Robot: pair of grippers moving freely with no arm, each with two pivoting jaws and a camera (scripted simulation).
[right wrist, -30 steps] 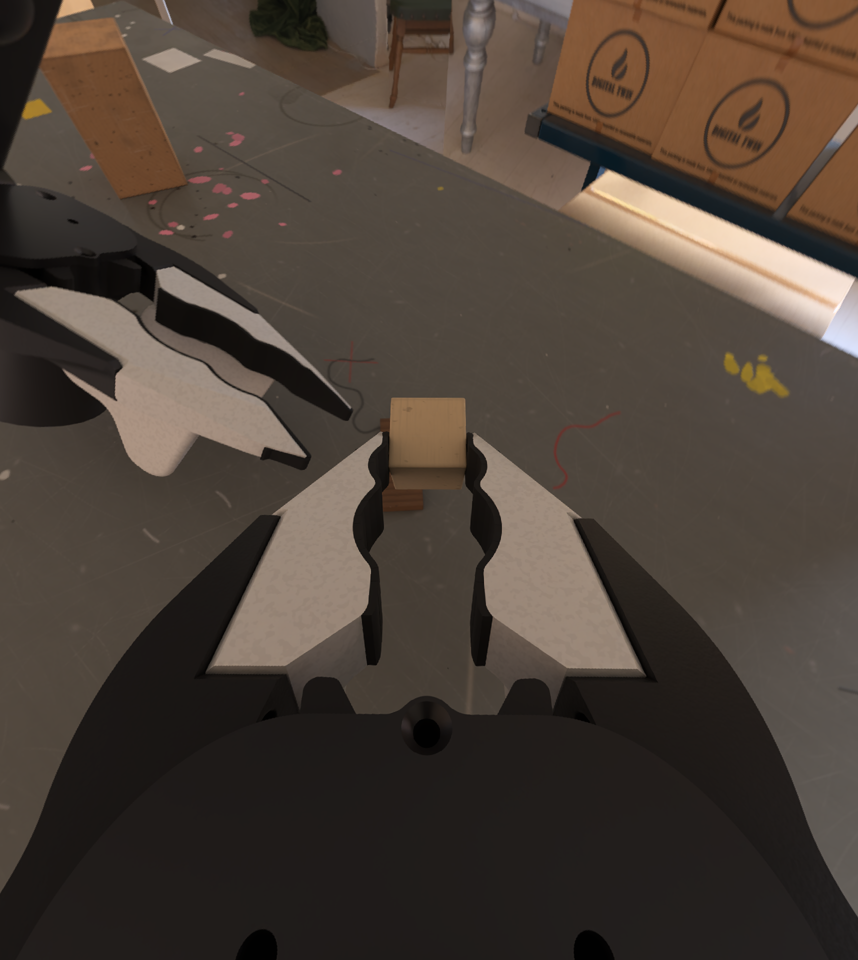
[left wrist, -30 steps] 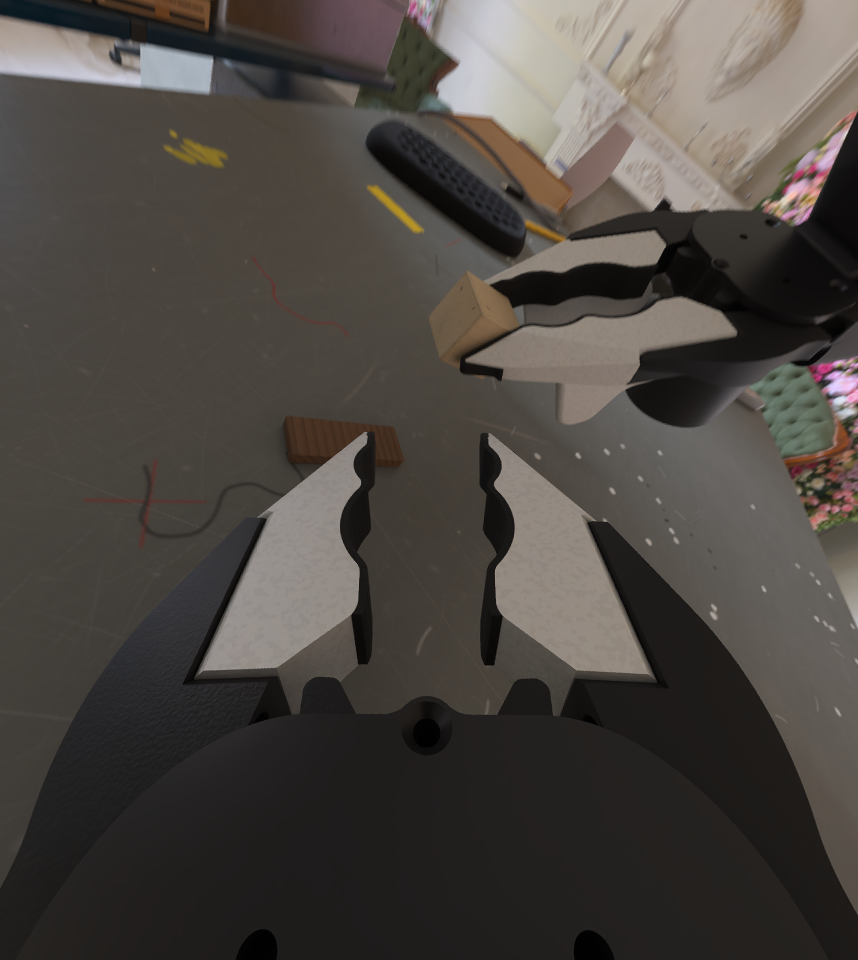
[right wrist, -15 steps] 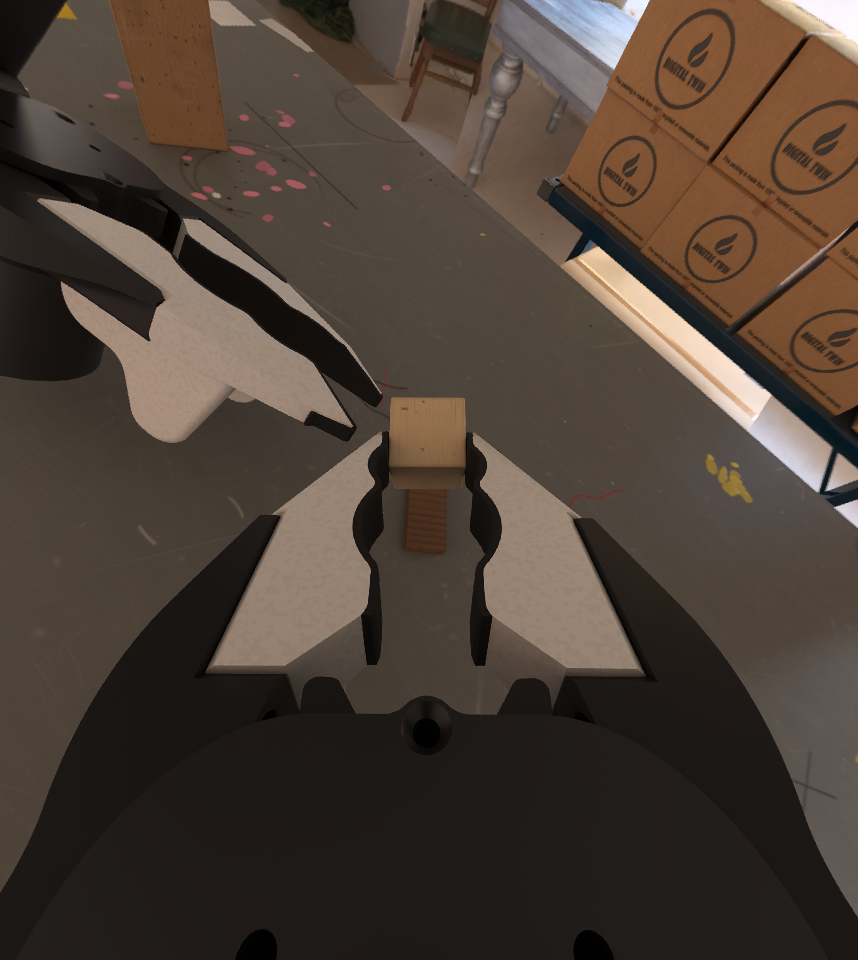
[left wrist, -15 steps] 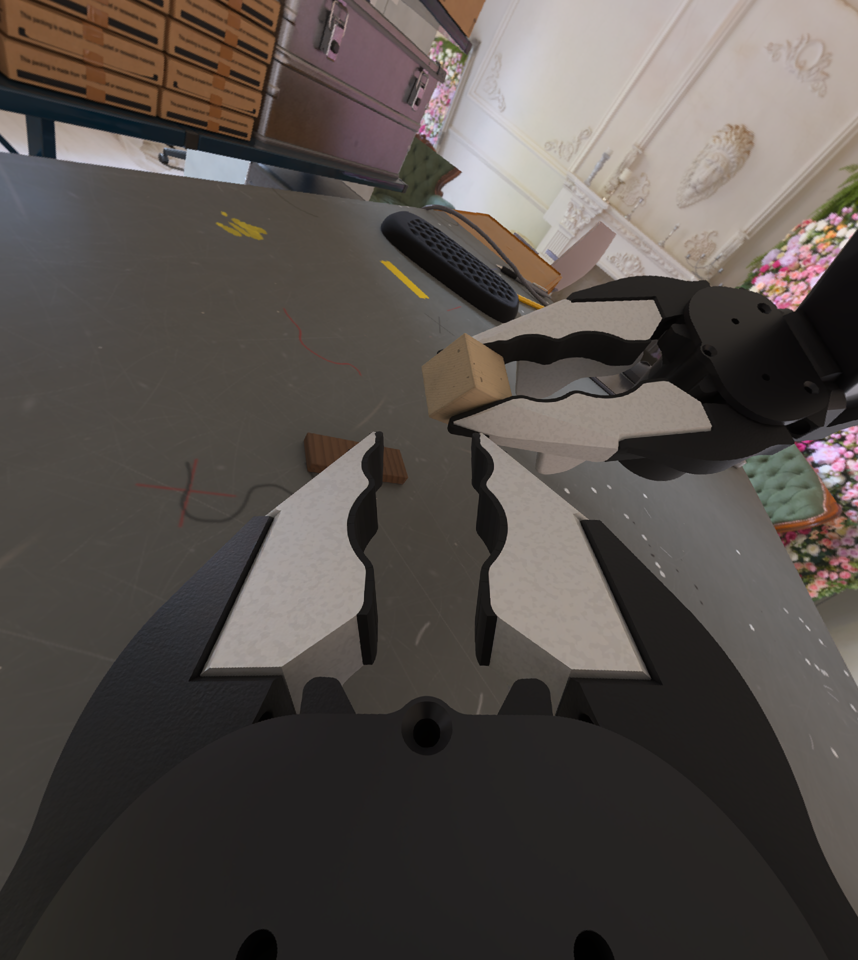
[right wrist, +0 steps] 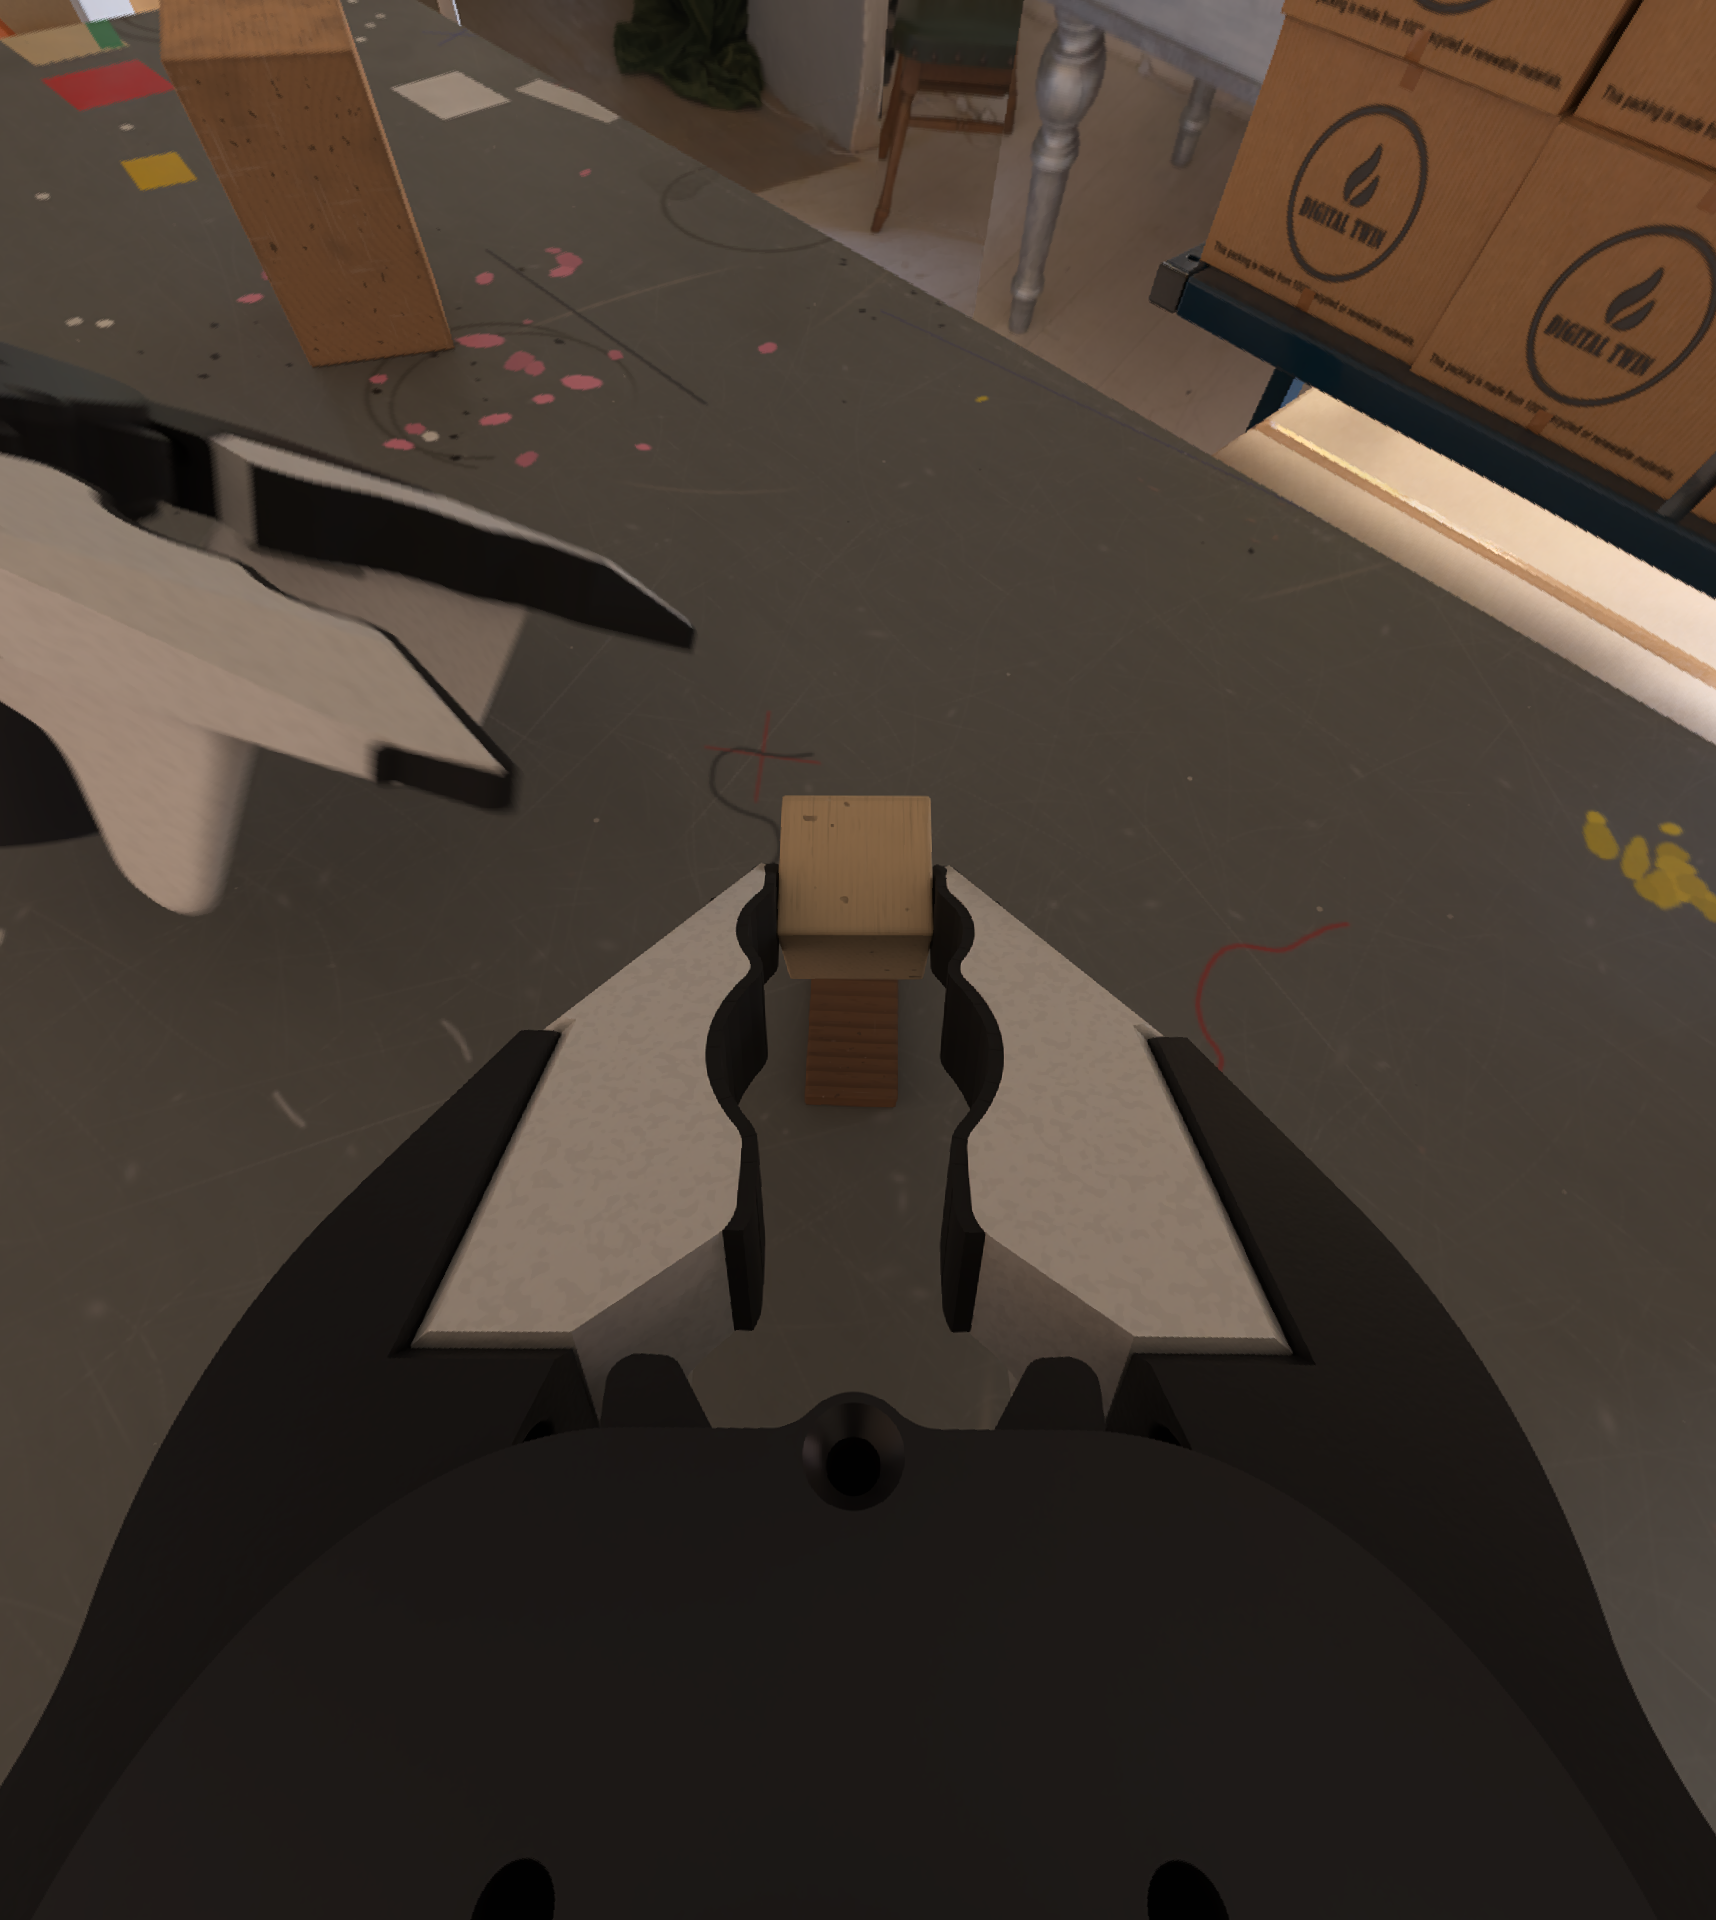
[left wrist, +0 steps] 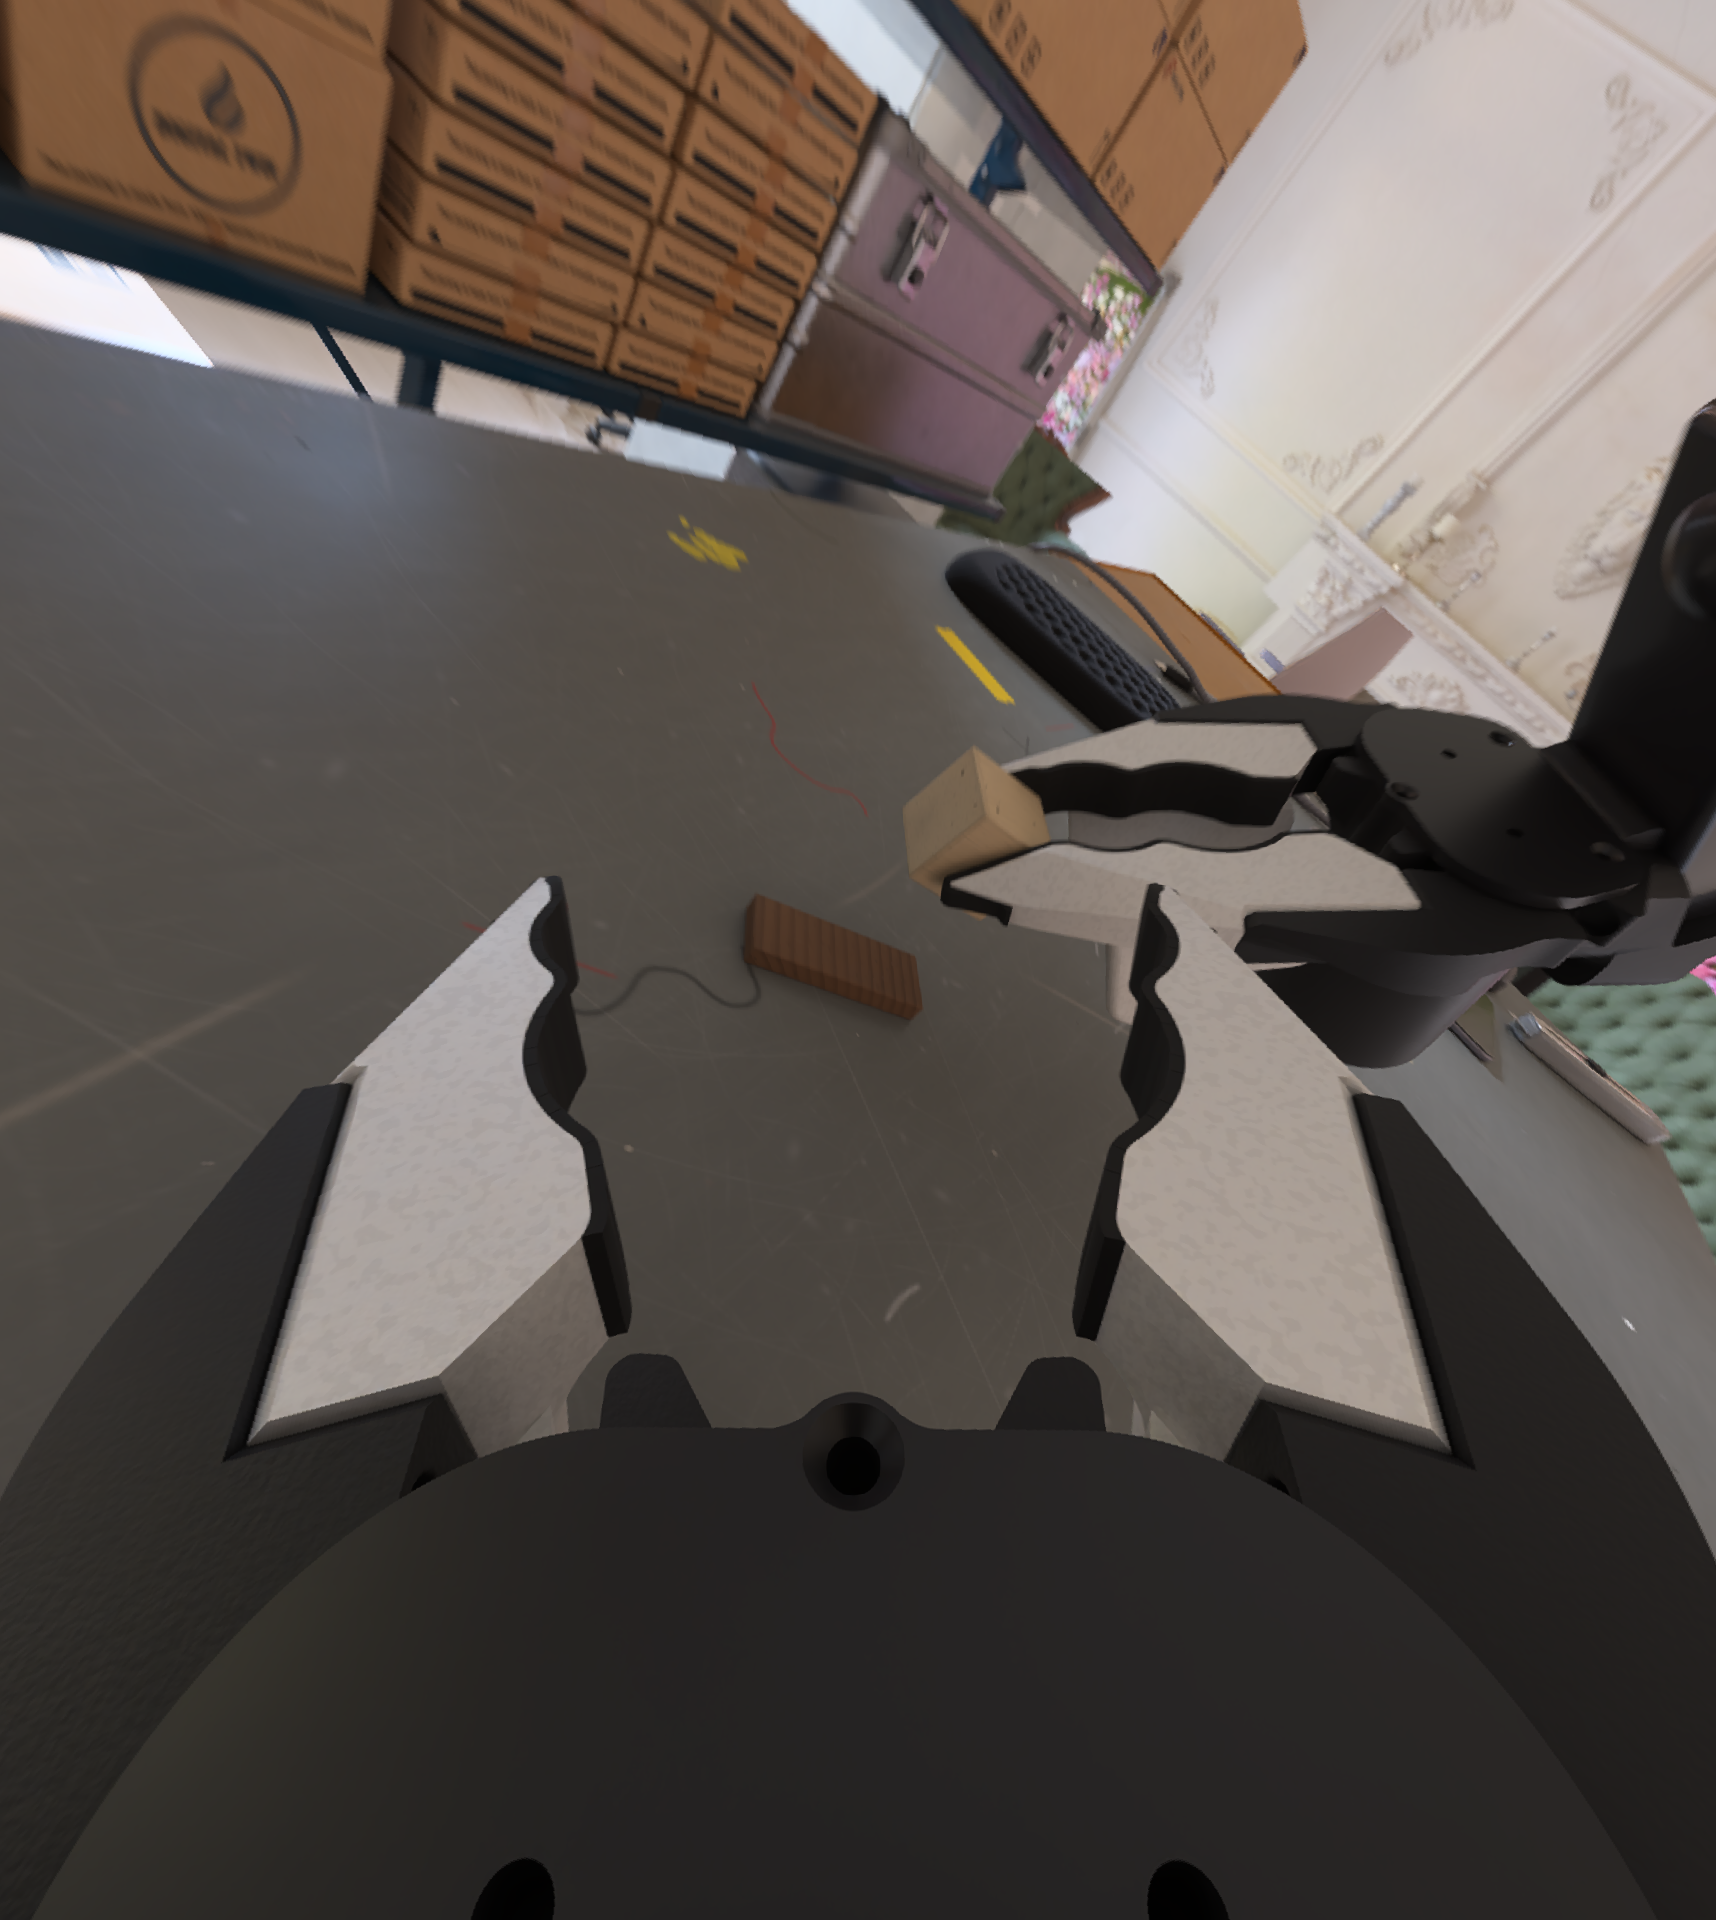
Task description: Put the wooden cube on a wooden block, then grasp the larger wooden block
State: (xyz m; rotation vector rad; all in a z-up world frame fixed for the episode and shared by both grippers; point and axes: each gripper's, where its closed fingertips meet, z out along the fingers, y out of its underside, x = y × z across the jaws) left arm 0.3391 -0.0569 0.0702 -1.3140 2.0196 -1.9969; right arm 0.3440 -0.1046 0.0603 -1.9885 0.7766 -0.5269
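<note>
The right gripper (right wrist: 854, 883) pinched the wooden cube (right wrist: 854, 868) at its fingertips, up above the table (right wrist: 1145, 675). The small brown block (right wrist: 852, 1044) lay flat right under the cube, its long side pointing along the fingers. The left gripper (left wrist: 849, 904) was spread wide and held nothing, near that block. The big wooden block (right wrist: 303, 177) stood tall, far off past the left gripper. No boxes or bowls were on the table.

- A dark grey floor (left wrist: 210, 623), scuffed and paint-flecked, filled the room.
- Behind it, cardboard boxes (left wrist: 521, 208) sat on a blue rack.
- Right of the boxes stood a cream panelled wall (left wrist: 1456, 312).
</note>
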